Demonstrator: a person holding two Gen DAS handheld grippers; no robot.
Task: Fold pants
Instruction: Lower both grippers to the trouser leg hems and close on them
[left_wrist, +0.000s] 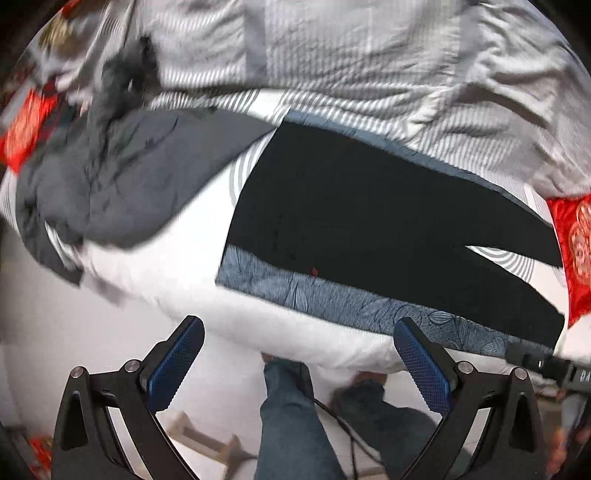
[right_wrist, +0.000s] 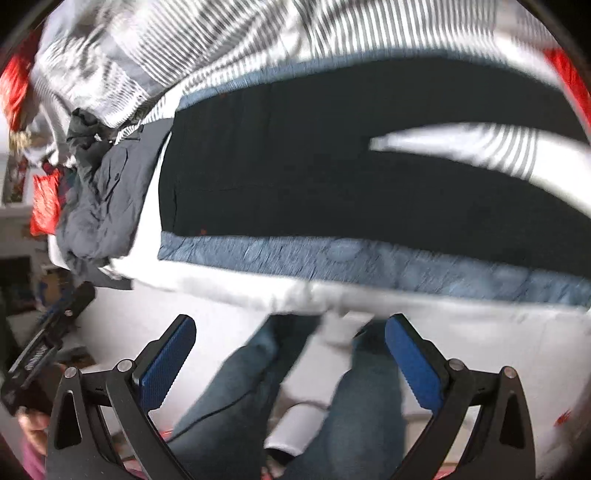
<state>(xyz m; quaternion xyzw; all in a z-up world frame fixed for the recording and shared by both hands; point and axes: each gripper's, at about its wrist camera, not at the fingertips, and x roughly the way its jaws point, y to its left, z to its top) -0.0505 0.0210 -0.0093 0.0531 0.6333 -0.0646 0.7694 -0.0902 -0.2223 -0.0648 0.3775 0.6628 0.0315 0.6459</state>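
White bed (left_wrist: 258, 325) bearing blue patterned cloth (left_wrist: 332, 295), black pants (left_wrist: 369, 206) spread on it; crumpled grey garment (left_wrist: 122, 184) left of the pants.

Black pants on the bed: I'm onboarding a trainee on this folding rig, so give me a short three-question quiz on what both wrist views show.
1. True or false: the black pants lie spread flat with the two legs apart.
2. Multiple choice: the blue patterned cloth is (A) under the pants, (B) on top of them, (C) held in a tool.
3. Fill in: both the left tool and the right tool are ____ and hold nothing.

Key: 1 true; 2 A; 3 open. The gray garment heaped beside the waist end is apart from the pants.
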